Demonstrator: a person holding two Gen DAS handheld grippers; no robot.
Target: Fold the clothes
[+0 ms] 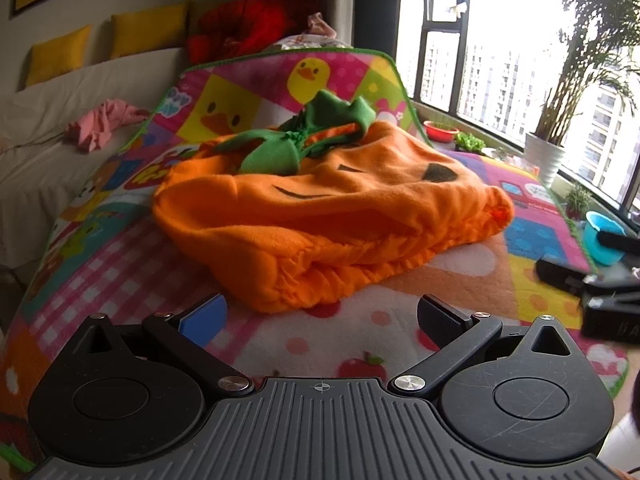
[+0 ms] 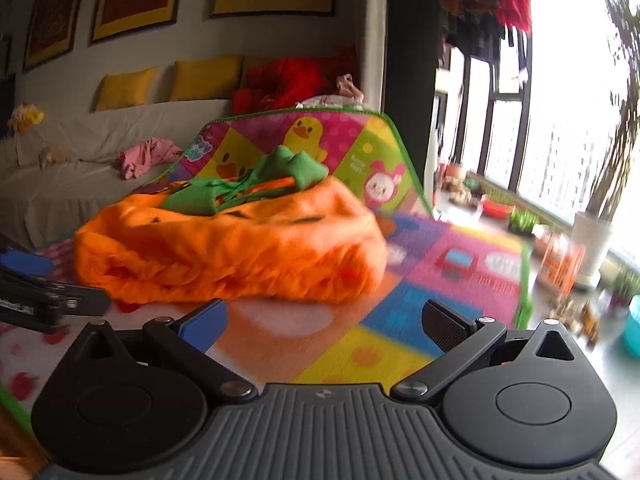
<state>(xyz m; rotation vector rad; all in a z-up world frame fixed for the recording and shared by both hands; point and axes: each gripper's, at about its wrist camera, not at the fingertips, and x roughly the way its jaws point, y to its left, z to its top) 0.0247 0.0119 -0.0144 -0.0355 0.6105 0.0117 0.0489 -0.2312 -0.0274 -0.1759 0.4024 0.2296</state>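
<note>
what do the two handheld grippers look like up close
The left gripper and right gripper look alike: matte black plastic, a ribbed grey centre plate with a small crosshair mark, two round black discs, silver screws on angled link arms. Each carries one blue-padded finger and one black textured finger. No cables or sleeves show.

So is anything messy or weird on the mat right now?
The orange pumpkin costume lies in a rumpled heap on the colourful mat, its green collar bunched up, not folded. A pink garment is crumpled on the sofa beside it. Nothing looks torn or spilled.
</note>
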